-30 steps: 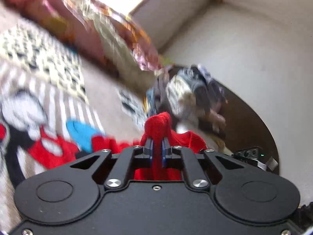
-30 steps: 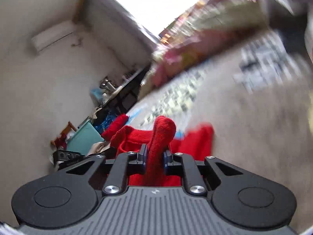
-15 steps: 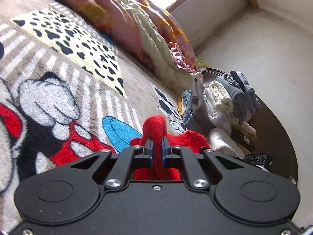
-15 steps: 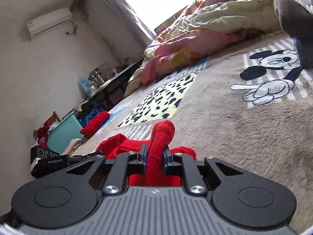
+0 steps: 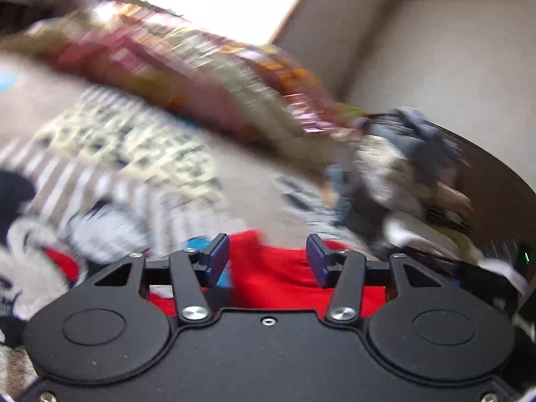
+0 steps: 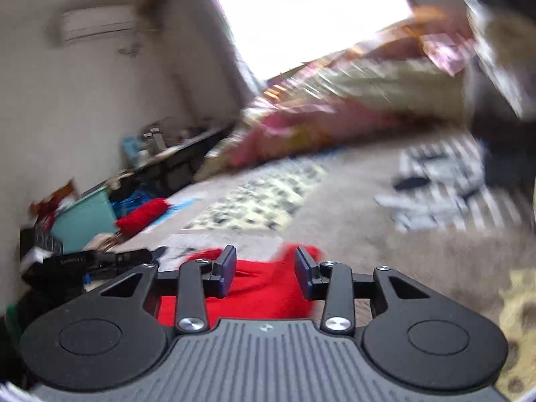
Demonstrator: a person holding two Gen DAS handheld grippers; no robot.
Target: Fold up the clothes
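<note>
Left gripper (image 5: 268,256): jaws opening, blue pads (image 5: 219,258) spread with daylight on both sides of the red garment (image 5: 278,278), no pinch left on it. Right gripper (image 6: 264,266): jaws likewise opening, pads clear of the same red garment (image 6: 264,284), which sat low between and just beyond them. Lay directly ahead of and below both grippers, close under the fingertips, on the cartoon-print blanket (image 5: 100,207). Appeared to run crosswise to both pointing directions, one end near each gripper, so neither hand stood clearly nearer; exact outline lost to blur and to the gripper bodies in front. Judged released at the end of a fold, resting flat on the blanket. Any next grasp judged to need a fresh edge picked from just ahead. Farther off in the right view, a second red piece (image 6: 144,216) near the blanket's far edge, well apart. Beyond, a rumpled quilt (image 5: 187,77) and a heap of clothes (image 5: 405,167), both smeared by motion.
</note>
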